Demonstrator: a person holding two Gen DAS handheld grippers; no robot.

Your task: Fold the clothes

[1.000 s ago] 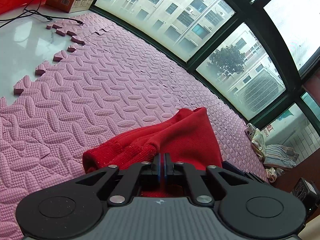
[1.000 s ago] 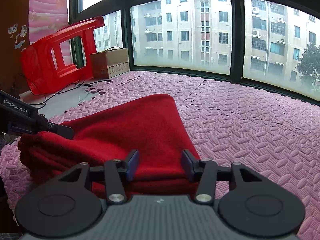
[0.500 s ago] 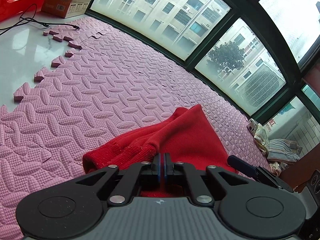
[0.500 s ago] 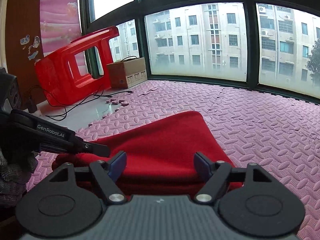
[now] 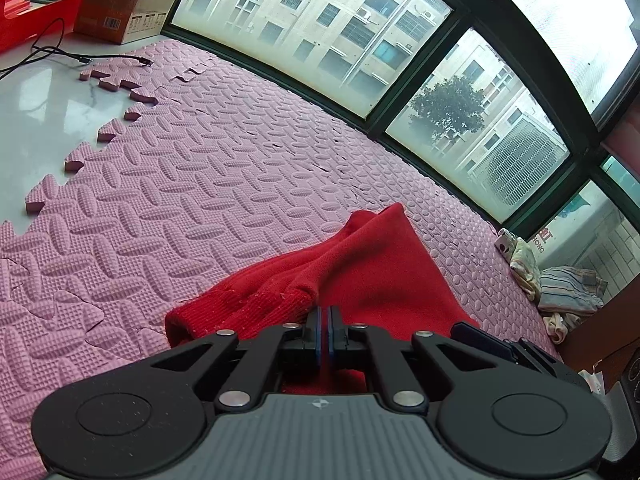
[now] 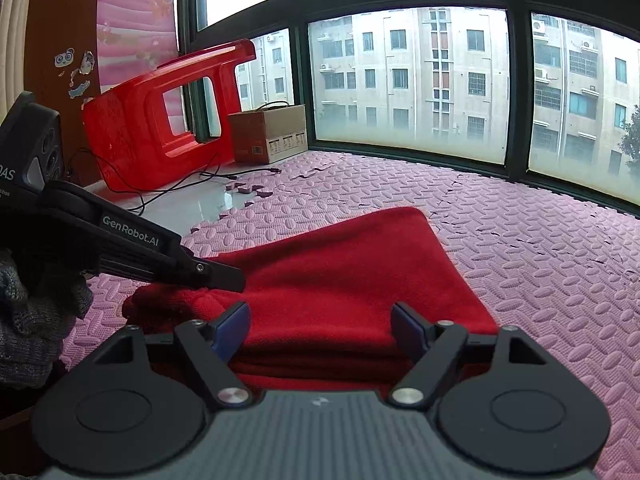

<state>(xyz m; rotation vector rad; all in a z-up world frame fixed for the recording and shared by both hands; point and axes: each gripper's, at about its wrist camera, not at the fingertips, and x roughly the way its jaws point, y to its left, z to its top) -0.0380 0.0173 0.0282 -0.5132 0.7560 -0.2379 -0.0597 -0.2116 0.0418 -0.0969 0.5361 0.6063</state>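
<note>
A red knitted garment (image 5: 372, 276) lies folded in several layers on the pink foam mat (image 5: 180, 184). My left gripper (image 5: 325, 312) is shut on the garment's edge beside a ribbed cuff. In the right wrist view the garment (image 6: 344, 276) forms a flat stack, and the left gripper (image 6: 236, 280) pinches its left side. My right gripper (image 6: 322, 322) is open wide and empty, its blue pads on either side of the stack's near edge, not touching it.
A red plastic stool (image 6: 160, 120) and a cardboard box (image 6: 272, 132) stand by the window at the far left, with a black cable (image 6: 208, 180) on bare white floor. A pile of other clothes (image 5: 560, 288) lies at the mat's right end.
My right gripper has opened wide and drawn back from the stack. My left gripper stays shut on the garment and has shifted slightly, with the right gripper's tip now showing beside it.
</note>
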